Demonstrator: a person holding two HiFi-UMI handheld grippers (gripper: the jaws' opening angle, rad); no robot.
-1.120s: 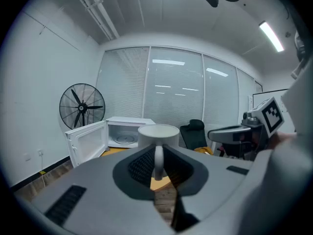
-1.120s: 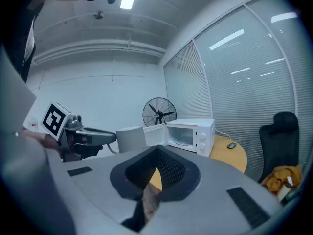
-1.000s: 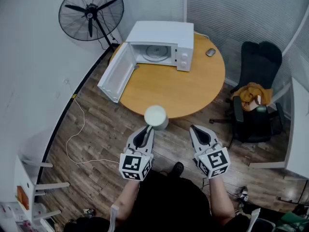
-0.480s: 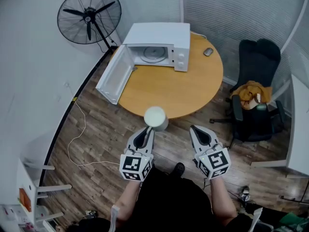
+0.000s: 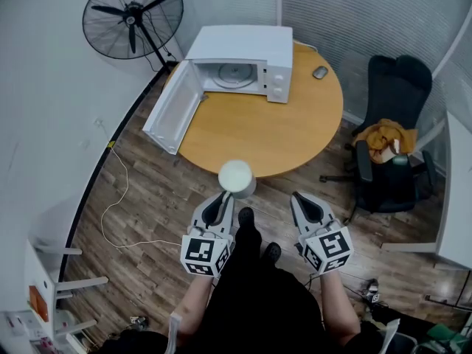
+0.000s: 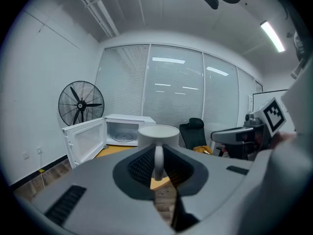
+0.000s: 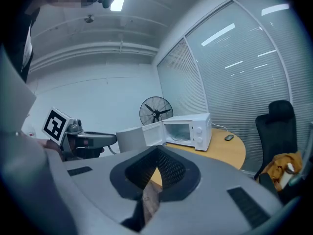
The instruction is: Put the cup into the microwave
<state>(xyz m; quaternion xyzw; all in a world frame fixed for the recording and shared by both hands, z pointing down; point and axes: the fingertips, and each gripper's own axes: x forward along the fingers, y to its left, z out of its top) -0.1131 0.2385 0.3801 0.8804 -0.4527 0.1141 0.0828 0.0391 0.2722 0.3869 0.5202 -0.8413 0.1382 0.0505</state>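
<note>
A white cup (image 5: 237,177) hangs over the floor just short of the round table's near edge, held by its handle in my left gripper (image 5: 225,195), which is shut on it. In the left gripper view the cup (image 6: 158,136) stands upright, its handle pinched between the jaws of the left gripper (image 6: 157,168). The white microwave (image 5: 243,54) sits at the table's far side with its door (image 5: 171,116) swung wide open to the left and its glass turntable showing. My right gripper (image 5: 299,196) is level with the left one, shut and holding nothing.
The wooden table (image 5: 265,131) carries a computer mouse (image 5: 320,71) right of the microwave. A standing fan (image 5: 133,17) is at the far left. A black chair (image 5: 394,146) with an orange cloth stands to the right. A white cable (image 5: 118,198) lies on the wooden floor.
The person has stepped forward: a shoe now shows between the grippers. The left gripper's hold on the cup is unchanged, and the right gripper has stayed shut.
</note>
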